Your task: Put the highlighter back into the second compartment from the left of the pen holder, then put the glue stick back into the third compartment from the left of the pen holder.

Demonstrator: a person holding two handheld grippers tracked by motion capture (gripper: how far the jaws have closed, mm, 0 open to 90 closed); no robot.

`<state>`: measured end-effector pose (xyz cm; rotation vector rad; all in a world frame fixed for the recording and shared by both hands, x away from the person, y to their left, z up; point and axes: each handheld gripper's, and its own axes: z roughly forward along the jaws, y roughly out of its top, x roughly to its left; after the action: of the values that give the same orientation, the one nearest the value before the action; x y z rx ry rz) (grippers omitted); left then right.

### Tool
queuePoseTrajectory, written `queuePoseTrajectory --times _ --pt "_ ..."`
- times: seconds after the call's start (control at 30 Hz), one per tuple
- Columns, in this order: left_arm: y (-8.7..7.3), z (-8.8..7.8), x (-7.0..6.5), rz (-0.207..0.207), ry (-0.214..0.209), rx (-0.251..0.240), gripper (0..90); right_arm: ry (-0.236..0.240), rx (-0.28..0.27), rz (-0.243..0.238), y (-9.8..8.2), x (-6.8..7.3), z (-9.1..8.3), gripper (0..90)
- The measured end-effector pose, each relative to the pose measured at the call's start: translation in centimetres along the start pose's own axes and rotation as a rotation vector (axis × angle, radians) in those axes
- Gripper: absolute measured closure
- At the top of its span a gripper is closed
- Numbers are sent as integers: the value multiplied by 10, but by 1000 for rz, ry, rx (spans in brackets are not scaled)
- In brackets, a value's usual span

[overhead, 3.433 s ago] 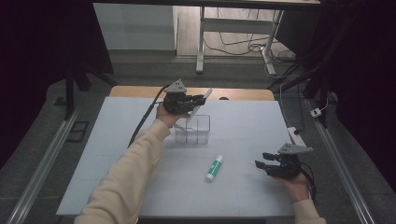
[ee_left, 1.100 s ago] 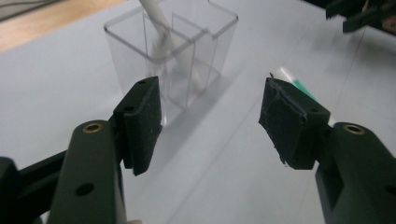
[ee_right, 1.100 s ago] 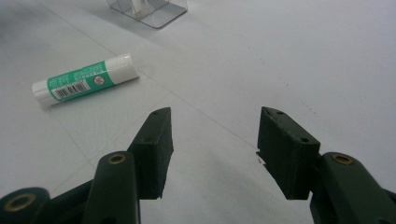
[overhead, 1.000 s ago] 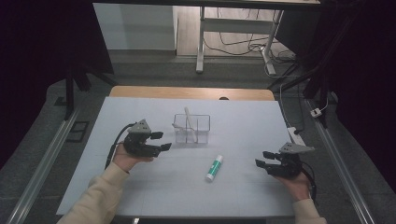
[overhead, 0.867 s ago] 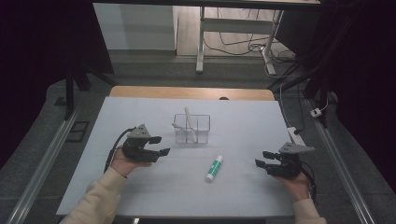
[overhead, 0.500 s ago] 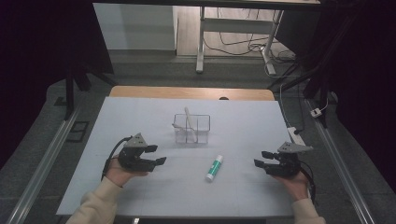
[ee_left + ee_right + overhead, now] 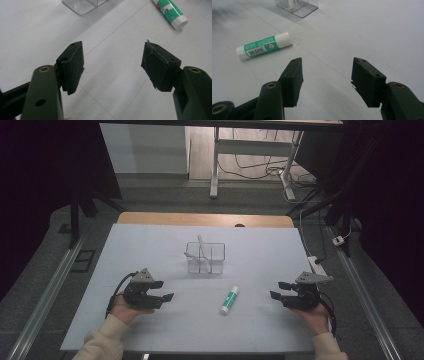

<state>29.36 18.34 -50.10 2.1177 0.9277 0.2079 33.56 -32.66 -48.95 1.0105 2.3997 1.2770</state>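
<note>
Across the middle of the high view lies the pale blue-grey desk (image 7: 165,245), the largest thing in sight, with faint seams crossing its top. Near its centre, a little above the middle of the frame, stands a clear plastic organiser (image 7: 205,258) split into compartments; 1 white stick leans upright in it, though which compartment holds it is hard to tell.

At the lower left of that view the left gripper (image 7: 162,290) sits in the person's hand, its fingers spread with only bare desk between them; they have just been opening. In the left gripper view the 2 black pads stand far apart. At the lower right, the right gripper (image 7: 280,290) also has its fingers spread and empty, and they too have just been opening a little.

Smallest is the glue stick (image 7: 229,300), lying flat on the desk below and right of the organiser, between the 2 grippers and nearer the right one, touching neither. Its long axis runs almost up and down the high view, leaning slightly right at the top. The body is green with white ends. In the right gripper view (image 7: 264,45) it carries a barcode, a small round prohibition symbol and lines of print too fine to read.
</note>
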Motion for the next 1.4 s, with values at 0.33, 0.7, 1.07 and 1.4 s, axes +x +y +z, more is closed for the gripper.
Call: queuePoseTrajectory --times 0.33,0.7,1.07,1.4 --pt "1 4 -2 -11 -6 18 323 21 5 -17 8 8 7 400" --pt "1 7 -3 -11 -9 32 312 46 27 -43 15 15 19 401" --pt "0 7 -2 -14 -12 32 311 90 115 -59 42 26 52 786" --pt "1 6 -4 -16 -24 28 310 96 210 -33 56 27 95 891"
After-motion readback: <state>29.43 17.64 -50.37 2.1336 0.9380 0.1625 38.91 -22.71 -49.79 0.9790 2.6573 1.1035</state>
